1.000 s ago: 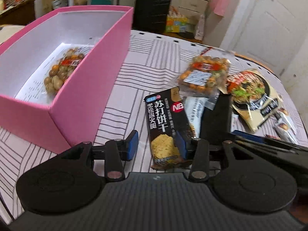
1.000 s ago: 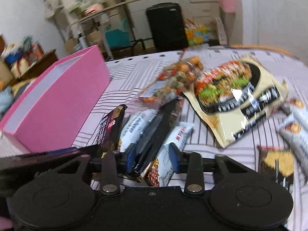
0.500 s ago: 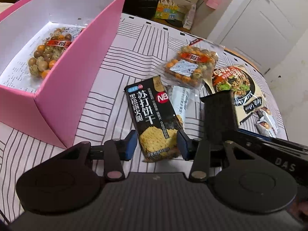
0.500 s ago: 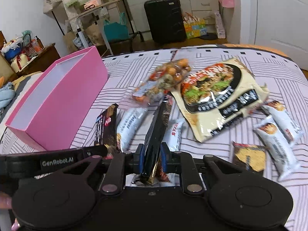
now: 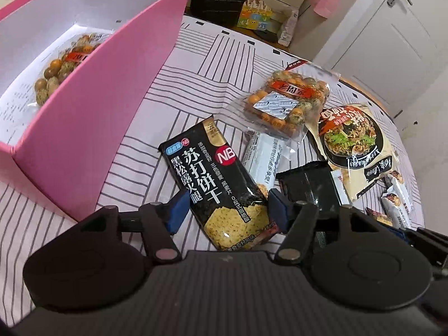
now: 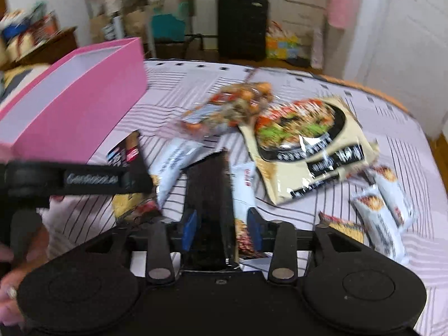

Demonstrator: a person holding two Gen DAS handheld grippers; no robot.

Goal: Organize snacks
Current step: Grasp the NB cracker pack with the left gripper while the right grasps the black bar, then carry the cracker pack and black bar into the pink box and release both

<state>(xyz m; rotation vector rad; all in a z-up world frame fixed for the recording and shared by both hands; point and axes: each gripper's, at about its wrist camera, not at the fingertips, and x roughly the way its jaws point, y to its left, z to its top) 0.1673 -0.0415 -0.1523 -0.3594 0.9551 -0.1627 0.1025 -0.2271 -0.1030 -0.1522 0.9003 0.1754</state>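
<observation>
L claw (image 5: 226,210): jaws spread, just been opening. The black soda-cracker pack (image 5: 215,184) lies between the pads, but they don't look to be pressing it; pack flat on the striped tablecloth (image 5: 196,64), glossy, gold cracker photo at near end, white lettering.

R claw (image 6: 221,229): jaws also just been opening. A second black pack (image 6: 208,196) sits between them, back side up, plain dark foil. Blurred, so contact is hard to read, but gaps show beside the pads; looks let go, not pinched.

Further out on the table, not yet sorted: clear bag of mixed coated nuts (image 5: 285,103), big beige noodle bag (image 5: 355,145), white bar wrapper (image 5: 263,154), few small white sachets (image 6: 389,215) at R edge.

Pink box (image 5: 92,106) at L, well apart from the pile. Only one nut bag (image 5: 58,70) inside on its white floor.

Progress, my read: early. One item boxed, most of the lot left on the table.
</observation>
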